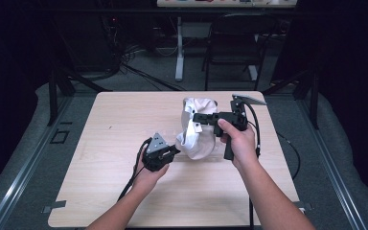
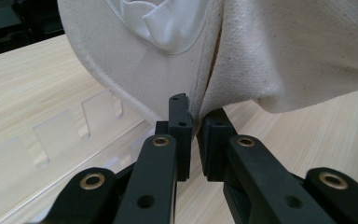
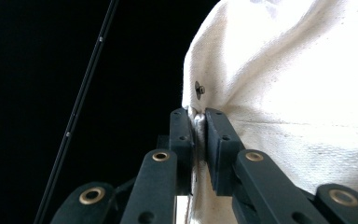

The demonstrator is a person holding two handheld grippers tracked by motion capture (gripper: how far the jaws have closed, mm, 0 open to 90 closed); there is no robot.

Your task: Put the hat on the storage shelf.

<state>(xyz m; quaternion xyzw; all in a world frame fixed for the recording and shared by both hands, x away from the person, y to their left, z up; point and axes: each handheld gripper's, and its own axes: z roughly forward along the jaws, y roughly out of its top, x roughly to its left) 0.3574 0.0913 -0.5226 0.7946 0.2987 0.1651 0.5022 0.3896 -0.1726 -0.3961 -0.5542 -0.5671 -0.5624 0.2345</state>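
A cream cloth cap (image 1: 199, 134) is held up over the middle of the wooden table (image 1: 115, 143), its lower part just above the top. My left gripper (image 1: 175, 149) is shut on the cap's lower left edge; in the left gripper view its jaws (image 2: 196, 114) pinch the cloth where a stitched brim meets the crown (image 2: 284, 56). My right gripper (image 1: 195, 117) is shut on the cap's upper part from the right. In the right gripper view its jaws (image 3: 198, 116) clamp a fold of the cap (image 3: 298, 93) just below a small metal stud (image 3: 199, 88).
A clear plastic slotted stand (image 2: 60, 140) lies flat on the table under the cap. Behind the table are a dark chair (image 1: 235, 43), a white desk leg (image 1: 178, 48) and cables on the floor. Black cables trail from both grippers.
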